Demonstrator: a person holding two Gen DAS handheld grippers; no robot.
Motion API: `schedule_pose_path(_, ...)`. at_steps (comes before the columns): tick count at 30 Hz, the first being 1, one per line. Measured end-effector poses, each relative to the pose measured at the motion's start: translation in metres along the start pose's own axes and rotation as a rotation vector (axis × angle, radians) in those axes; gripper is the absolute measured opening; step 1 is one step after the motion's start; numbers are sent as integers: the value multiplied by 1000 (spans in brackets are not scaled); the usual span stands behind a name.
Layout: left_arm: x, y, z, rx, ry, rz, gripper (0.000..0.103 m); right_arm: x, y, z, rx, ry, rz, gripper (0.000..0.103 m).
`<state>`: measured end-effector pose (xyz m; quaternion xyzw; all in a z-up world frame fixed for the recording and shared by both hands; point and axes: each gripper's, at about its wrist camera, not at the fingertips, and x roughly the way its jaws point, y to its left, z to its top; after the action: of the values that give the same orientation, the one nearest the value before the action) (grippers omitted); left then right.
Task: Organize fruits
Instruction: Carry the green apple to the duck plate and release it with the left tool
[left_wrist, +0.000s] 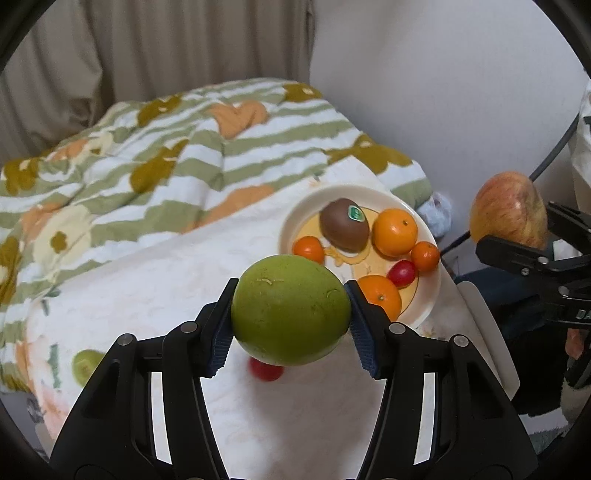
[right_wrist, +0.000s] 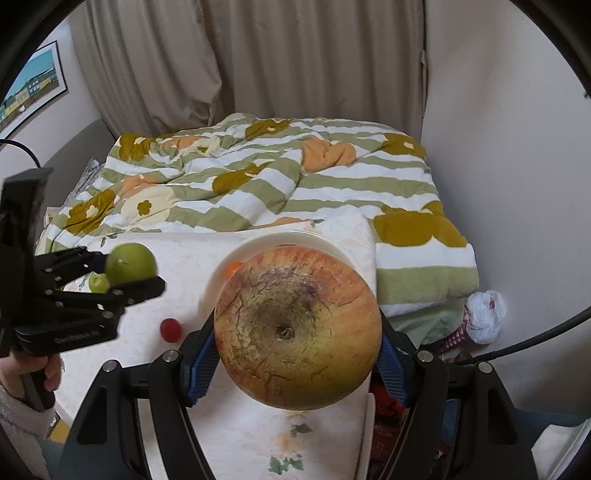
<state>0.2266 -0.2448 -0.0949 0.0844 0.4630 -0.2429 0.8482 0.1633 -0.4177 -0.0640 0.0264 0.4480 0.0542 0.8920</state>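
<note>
I find almost no legible text. The kiwi (left_wrist: 344, 229) on the plate (left_wrist: 295, 218) carries a small green sticker (left_wrist: 355, 213); its print is too small to read. The left tongs (right_wrist: 125, 275) and right tongs (left_wrist: 517, 236) bear embossed lettering, too blurred to read.

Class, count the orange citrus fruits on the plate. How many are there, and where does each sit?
4. On the plate: large orange beside the kiwi, small one at left, small one at right, one nearest. More may hide behind the green fruit.
</note>
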Motion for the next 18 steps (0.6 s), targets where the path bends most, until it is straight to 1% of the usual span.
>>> schedule_pose_path(4, 32, -11, 8, 19, 57, -15, 62, 8, -16, -3, 32, 15, 0, 70)
schedule_pose_path(10, 67, -19, 10, 54, 122, -29, 62, 18, -31, -7, 82, 34, -11, 70)
schedule_pose_path(16, 81, -18, 7, 53, 150, -48, 63, 20, -39, -9, 122, 39, -29, 70)
schedule_pose_path(18, 78, -17, 8, 52, 139, -62, 68, 19, -39, -9, 127, 36, -33, 70)
